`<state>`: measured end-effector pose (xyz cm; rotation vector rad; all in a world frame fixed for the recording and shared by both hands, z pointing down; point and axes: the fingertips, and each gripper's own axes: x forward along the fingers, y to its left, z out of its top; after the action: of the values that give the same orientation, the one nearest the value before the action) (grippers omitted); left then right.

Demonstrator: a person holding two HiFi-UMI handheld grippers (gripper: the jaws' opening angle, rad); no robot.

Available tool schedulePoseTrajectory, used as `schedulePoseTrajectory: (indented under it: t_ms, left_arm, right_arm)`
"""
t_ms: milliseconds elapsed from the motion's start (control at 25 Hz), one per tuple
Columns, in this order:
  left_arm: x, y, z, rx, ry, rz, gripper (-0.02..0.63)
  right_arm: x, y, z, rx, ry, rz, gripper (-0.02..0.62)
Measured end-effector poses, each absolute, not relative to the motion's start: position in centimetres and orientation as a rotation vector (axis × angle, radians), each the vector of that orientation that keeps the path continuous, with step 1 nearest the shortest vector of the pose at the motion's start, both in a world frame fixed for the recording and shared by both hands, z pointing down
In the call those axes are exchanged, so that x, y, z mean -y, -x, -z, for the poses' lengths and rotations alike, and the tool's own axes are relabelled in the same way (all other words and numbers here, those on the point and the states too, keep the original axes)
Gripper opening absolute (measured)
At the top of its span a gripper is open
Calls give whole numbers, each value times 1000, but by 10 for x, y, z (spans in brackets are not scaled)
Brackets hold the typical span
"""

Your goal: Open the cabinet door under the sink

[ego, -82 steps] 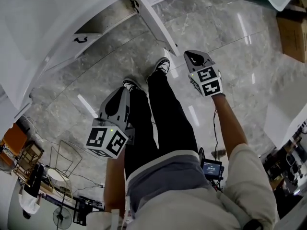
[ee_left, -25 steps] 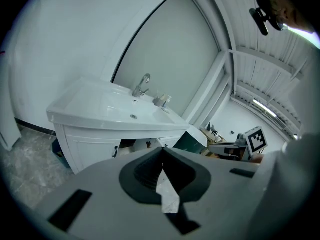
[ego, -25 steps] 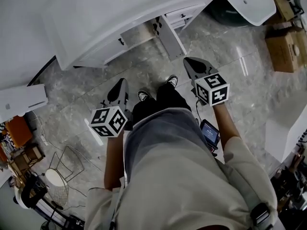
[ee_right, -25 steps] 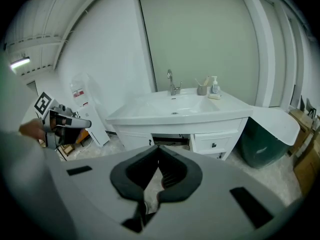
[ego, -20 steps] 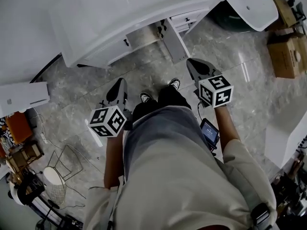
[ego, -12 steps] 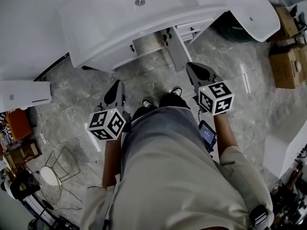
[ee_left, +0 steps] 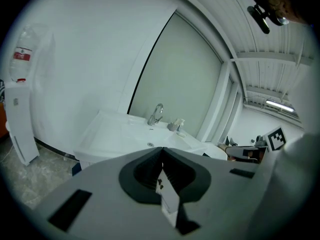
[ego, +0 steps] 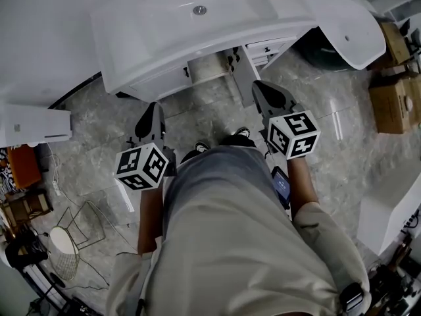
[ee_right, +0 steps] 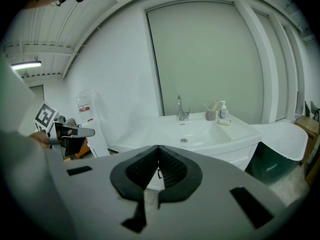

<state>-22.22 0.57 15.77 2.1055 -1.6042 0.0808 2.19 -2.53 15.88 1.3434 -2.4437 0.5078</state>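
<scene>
While the left gripper (ego: 151,110) and right gripper (ego: 262,91) hover over grey marbled floor (ego: 197,120), both with jaws pressed together and empty, the cabinet door (ego: 245,76) juts outward beneath the white sink (ego: 131,35), near the right gripper. Cardboard boxes (ego: 389,97) sit rightward.

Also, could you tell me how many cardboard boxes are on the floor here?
2. One cardboard box lies at the head view's right edge; the second cardboard box sits just below it in the picture. More may be cut off there.
</scene>
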Motion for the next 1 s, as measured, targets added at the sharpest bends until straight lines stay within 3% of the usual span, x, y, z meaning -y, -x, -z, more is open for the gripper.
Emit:
schedulePoseTrajectory:
  t_ms: [440, 1000]
  left_arm:
    - [1, 246, -127, 1693, -2106, -53, -3]
    - [-27, 246, -148, 1640, -2072, -82, -2]
  right_arm:
    - [34, 0, -132, 2498, -1319, -421, 11]
    - [4, 18, -156, 2416, -1243, -407, 11]
